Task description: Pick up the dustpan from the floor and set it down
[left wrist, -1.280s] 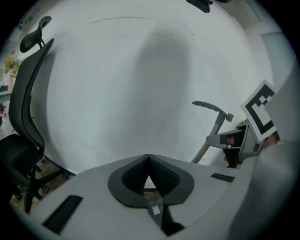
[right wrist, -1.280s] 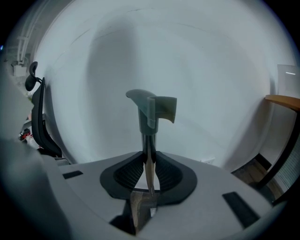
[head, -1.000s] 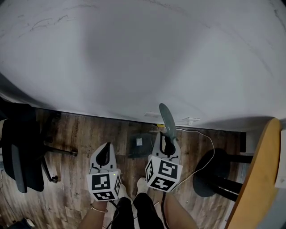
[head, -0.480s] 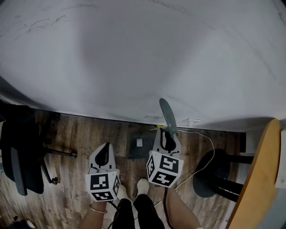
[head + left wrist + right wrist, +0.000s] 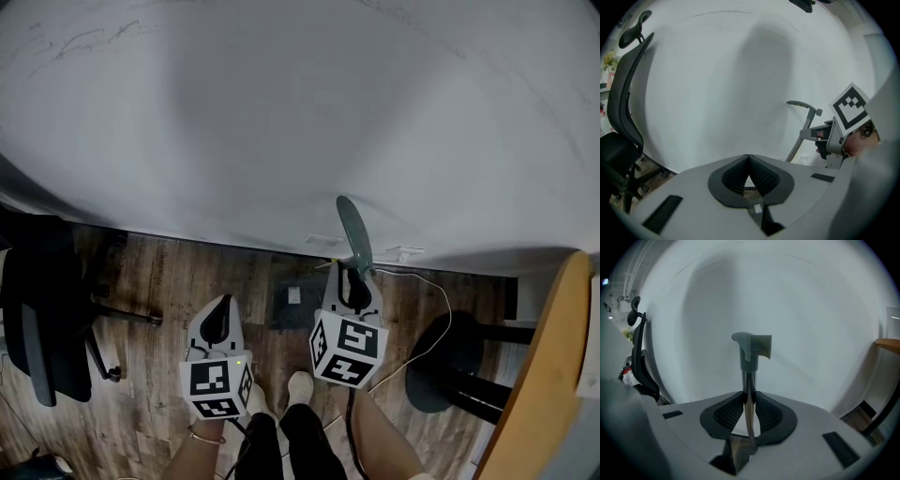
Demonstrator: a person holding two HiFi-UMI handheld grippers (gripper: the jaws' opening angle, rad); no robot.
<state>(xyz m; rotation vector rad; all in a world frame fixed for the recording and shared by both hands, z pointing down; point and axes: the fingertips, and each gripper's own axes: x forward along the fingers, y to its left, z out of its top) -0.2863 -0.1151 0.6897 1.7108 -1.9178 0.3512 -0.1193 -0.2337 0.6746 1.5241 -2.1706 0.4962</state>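
Clamped on the dustpan handle, our right gripper has edged slightly toward the white surface; our left gripper is closed, empty. Set-down looks near.

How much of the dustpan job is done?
Done: the right gripper is shut on the dustpan, on its pole. In hand: holding it, handle up; the left gripper is shut, empty. Left: setting it down. I cannot tell whether it is off the floor.

No legible text; left gripper, right gripper bear square markers only.
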